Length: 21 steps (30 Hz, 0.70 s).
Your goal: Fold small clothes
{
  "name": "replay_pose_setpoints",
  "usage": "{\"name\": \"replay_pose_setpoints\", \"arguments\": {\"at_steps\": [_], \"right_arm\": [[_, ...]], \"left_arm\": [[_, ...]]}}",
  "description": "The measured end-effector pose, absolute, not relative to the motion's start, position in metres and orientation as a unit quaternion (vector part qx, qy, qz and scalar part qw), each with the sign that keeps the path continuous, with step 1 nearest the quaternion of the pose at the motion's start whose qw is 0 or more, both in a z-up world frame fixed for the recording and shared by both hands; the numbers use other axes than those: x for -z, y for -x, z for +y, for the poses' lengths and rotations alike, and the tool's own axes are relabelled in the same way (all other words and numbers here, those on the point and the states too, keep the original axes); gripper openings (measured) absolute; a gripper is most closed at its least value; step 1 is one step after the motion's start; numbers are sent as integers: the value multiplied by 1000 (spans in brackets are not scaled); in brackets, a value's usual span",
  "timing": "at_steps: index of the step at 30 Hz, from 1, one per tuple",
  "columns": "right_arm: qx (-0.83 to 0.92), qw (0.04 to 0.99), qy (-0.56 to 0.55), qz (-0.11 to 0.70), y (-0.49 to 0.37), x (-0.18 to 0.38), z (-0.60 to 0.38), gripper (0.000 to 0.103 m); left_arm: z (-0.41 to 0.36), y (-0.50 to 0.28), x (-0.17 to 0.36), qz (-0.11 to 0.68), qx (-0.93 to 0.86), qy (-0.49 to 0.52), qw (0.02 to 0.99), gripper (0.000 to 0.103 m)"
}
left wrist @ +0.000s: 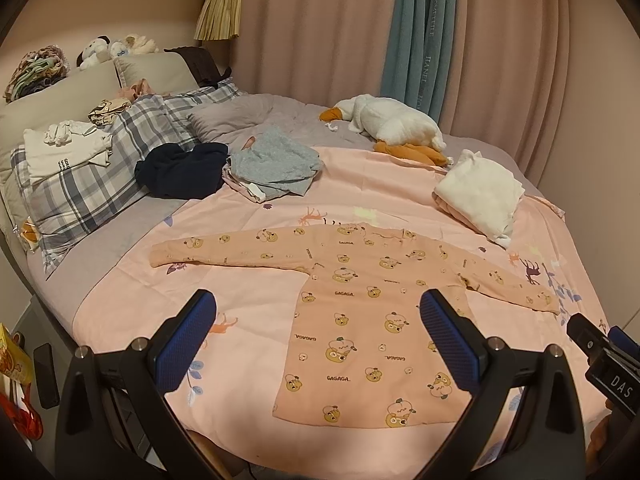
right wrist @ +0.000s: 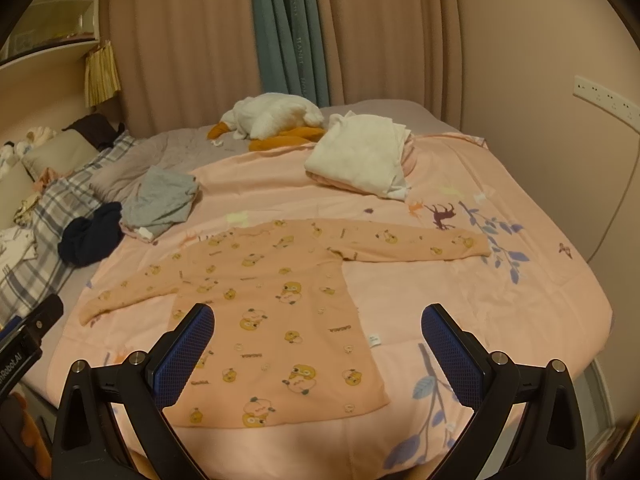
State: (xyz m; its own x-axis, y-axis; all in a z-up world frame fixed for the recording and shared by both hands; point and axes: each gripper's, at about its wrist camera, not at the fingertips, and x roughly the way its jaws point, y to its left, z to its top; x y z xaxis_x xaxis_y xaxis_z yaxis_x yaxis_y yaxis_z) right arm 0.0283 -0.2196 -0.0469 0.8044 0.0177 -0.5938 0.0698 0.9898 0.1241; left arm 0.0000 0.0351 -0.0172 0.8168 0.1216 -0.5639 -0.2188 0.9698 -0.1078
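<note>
A small peach long-sleeved top [left wrist: 360, 320] [right wrist: 276, 320] printed with yellow bears lies flat on the pink bedspread [left wrist: 248, 300], both sleeves spread out sideways. My left gripper [left wrist: 318, 340] hovers open above the top's lower left side, nothing between its blue pads. My right gripper [right wrist: 318, 344] is open too, above the top's lower right hem. The right gripper's body shows at the right edge of the left wrist view, and the left gripper's body at the left edge of the right wrist view.
A folded white garment [left wrist: 480, 196] [right wrist: 360, 156] sits at the far right of the bed. A grey garment [left wrist: 272, 164] and a dark navy one [left wrist: 184, 168] lie beyond the top's left sleeve. A plush goose [left wrist: 392, 120], plaid pillows [left wrist: 100, 176] and more clothes are behind.
</note>
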Motion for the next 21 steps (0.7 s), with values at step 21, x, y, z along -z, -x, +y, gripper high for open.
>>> {"name": "replay_pose_setpoints", "arguments": {"at_steps": [21], "right_arm": [[18, 948, -67, 311, -25, 47, -217, 103]], "left_arm": [[35, 1, 16, 288, -84, 78, 951, 102]]}}
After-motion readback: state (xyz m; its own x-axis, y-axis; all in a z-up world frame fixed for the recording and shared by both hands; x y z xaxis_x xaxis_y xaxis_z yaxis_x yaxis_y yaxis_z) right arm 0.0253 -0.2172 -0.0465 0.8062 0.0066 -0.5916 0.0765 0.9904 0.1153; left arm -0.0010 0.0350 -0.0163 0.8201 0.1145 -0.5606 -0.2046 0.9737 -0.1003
